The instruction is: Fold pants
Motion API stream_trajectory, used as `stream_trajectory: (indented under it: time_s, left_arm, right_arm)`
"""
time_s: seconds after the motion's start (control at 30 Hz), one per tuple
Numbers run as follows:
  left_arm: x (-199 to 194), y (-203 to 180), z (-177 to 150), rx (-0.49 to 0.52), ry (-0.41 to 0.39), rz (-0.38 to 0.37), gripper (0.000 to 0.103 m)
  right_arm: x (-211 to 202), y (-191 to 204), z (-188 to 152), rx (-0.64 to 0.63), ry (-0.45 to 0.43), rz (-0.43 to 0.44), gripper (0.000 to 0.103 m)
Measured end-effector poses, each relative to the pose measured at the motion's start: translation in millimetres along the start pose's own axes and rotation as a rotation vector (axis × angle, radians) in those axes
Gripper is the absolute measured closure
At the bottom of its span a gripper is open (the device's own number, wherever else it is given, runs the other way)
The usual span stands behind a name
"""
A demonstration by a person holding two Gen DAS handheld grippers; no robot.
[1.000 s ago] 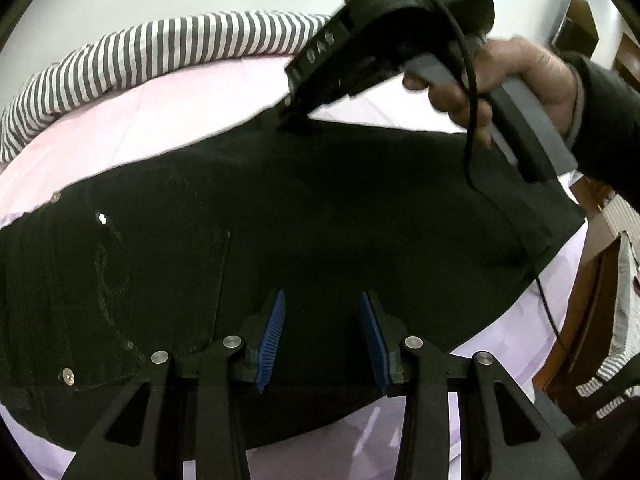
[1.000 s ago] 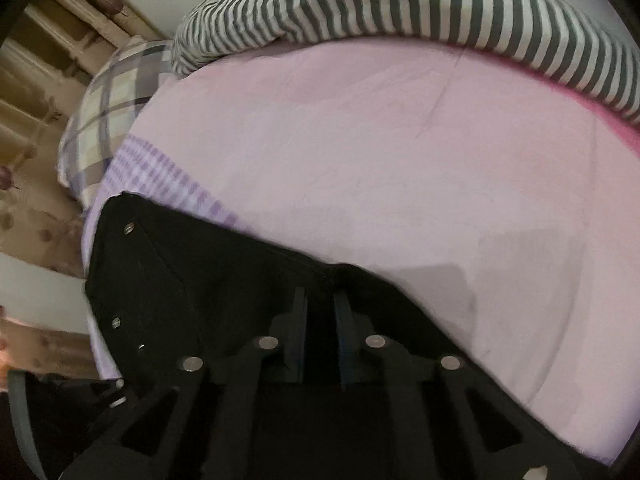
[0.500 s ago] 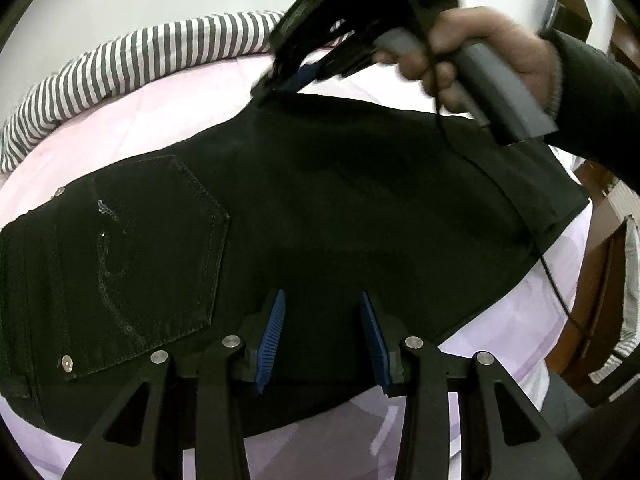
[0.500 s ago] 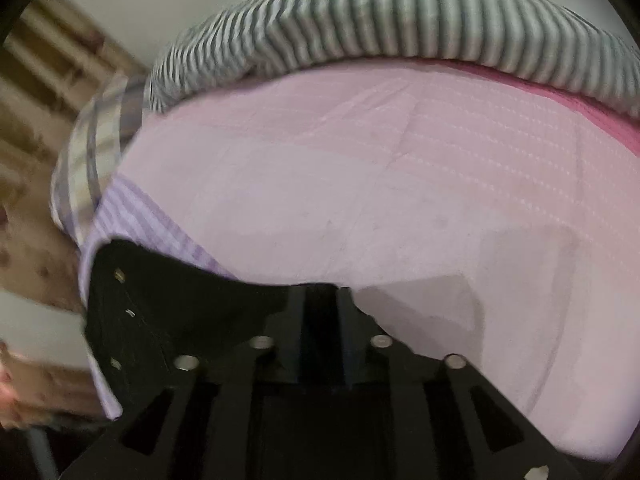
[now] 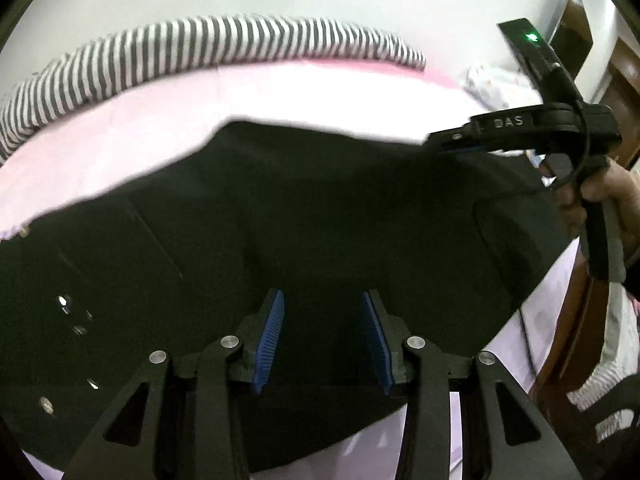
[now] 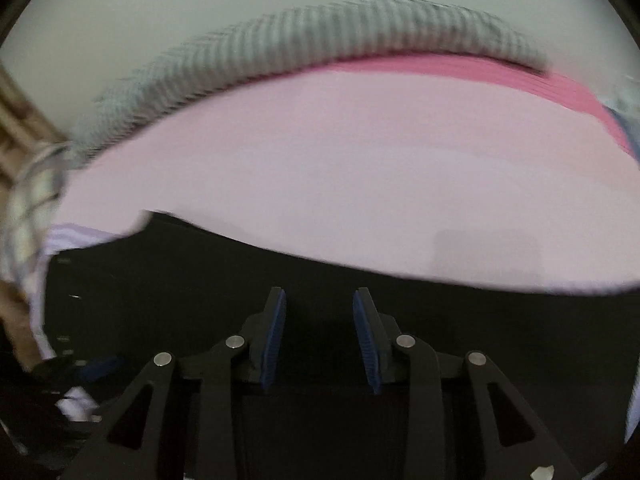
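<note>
Black pants [image 5: 320,216] lie folded on a pink bed sheet [image 5: 200,120]; rivets show at their left end. My left gripper [image 5: 322,336] is open just above the near edge of the pants, with nothing between its blue pads. My right gripper [image 6: 319,336] is open over the pants [image 6: 280,272], with nothing in it. In the left wrist view the right gripper [image 5: 448,140] sits at the far right edge of the pants, held by a hand [image 5: 616,200].
A grey-and-white striped blanket [image 5: 200,48] runs along the far side of the bed. A plaid pillow [image 6: 32,196] lies at the left. Brown wooden furniture [image 5: 572,320] stands off the right edge of the bed. A white wall is behind.
My right gripper opened and let go of the pants' far edge, then swung to the right end. The left gripper stayed open at the near edge.
</note>
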State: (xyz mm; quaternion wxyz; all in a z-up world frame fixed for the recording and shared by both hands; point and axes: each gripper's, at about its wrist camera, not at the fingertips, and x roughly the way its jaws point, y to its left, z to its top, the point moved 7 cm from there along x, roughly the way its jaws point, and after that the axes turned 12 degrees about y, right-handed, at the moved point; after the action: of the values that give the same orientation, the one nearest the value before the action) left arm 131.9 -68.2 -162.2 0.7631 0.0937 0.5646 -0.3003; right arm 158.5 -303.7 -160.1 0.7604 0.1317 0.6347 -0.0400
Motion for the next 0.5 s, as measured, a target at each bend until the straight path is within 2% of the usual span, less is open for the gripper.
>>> stream_trajectory:
  time_s: [0.23, 0.5]
  left_arm:
    - [1, -1, -15, 0.043, 0.007, 0.06, 0.06]
    - [2, -7, -25, 0.061, 0.002, 0.095, 0.054]
  right_arm:
    - [-10, -82, -35, 0.19, -0.029, -0.043, 0.066]
    - [-40, -168, -122, 0.412, -0.046, -0.06, 0.066]
